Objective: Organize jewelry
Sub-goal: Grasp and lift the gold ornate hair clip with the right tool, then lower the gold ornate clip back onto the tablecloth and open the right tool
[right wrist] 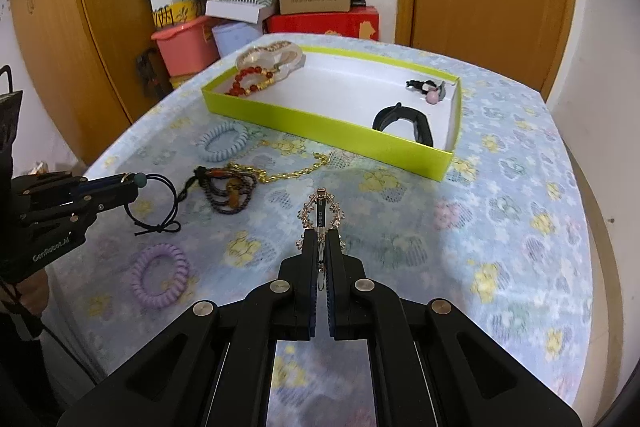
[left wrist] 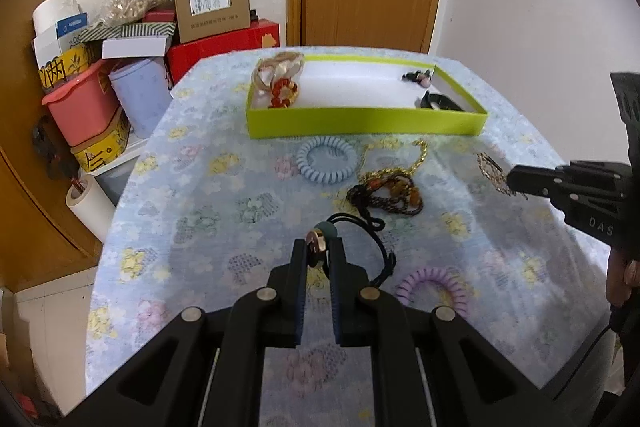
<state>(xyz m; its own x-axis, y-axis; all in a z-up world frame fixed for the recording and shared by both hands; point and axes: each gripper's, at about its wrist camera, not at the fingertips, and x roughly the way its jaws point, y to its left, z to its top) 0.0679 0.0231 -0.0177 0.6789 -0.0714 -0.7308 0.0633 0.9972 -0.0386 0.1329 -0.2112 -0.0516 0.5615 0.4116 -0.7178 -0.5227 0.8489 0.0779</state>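
Jewelry: only the right view shows the gold hairpin point(right wrist: 321, 213) clamped in the right gripper point(right wrist: 321, 247), near the green tray point(right wrist: 320, 125); the left gripper point(left wrist: 319, 253) pinches a black cord charm point(left wrist: 316, 247).

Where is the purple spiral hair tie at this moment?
The purple spiral hair tie lies on the floral tablecloth at lower left in the right wrist view, below the left gripper.

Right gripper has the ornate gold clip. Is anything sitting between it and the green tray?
Nothing visible blocks it. The right gripper holds the gold clip above bare cloth, and the way to the green tray looks open. The gold chain lies left of that line; only the tray's near wall must be cleared.
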